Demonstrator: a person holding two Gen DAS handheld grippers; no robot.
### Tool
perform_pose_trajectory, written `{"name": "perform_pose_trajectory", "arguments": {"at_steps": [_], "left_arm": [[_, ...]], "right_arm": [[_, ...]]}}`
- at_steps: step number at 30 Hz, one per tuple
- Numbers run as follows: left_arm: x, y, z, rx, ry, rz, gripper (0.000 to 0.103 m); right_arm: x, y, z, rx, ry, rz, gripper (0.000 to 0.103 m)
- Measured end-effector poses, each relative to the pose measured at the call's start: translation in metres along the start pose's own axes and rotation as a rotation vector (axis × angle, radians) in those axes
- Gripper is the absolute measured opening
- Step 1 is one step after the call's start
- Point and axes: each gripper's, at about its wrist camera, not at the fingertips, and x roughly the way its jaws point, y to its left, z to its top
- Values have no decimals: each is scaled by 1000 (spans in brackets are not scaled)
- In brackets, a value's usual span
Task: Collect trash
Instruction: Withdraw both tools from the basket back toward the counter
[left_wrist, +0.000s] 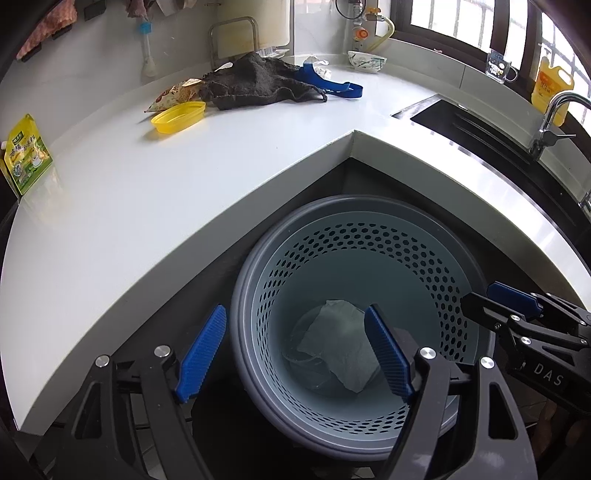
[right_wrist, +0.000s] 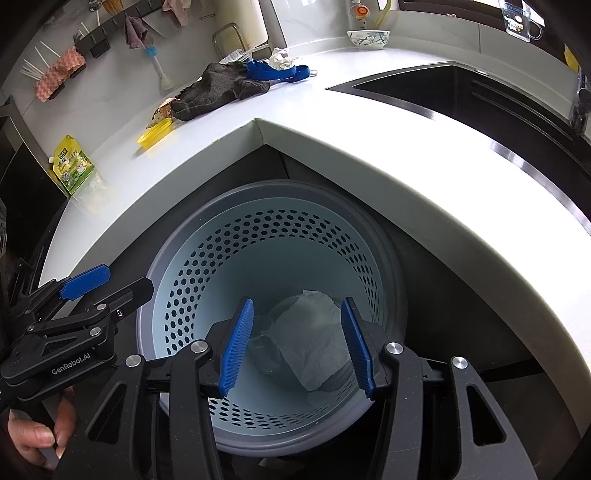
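One white L-shaped tabletop (left_wrist: 110, 206), bearing dark grey cloth (left_wrist: 258, 81) and yellow plastic lid (left_wrist: 179, 116). Below, perforated pale-blue wastebasket (right_wrist: 192, 280), crumpled white paper (right_wrist: 314, 339) inside. Above: left gripper (left_wrist: 295, 354) open, right gripper (right_wrist: 297, 343) open, both empty.

White L-shaped countertop (left_wrist: 110, 206) wraps an inner corner; dark cabinet fronts below. Dark recessed sink (left_wrist: 476, 125) with a chrome faucet (left_wrist: 554, 118) sits on the right run. Dark-framed window (left_wrist: 461, 22) above it admits daylight; glare on the counter edge in the right wrist view. Pale wall (right_wrist: 122, 85) carries a dark rail (right_wrist: 92, 40) hung with cloths.
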Motion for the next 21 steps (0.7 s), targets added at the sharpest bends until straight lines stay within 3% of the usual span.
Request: {"name": "perform_pose_trajectory", "arguments": {"at_steps": [11, 21], "left_arm": [[-23, 10, 3, -25, -61, 31, 86], [-29, 12, 5, -31, -75, 20, 86]], "right_arm": [[-8, 6, 7, -9, -27, 27, 50], [-17, 4, 11, -1, -51, 20, 52]]}}
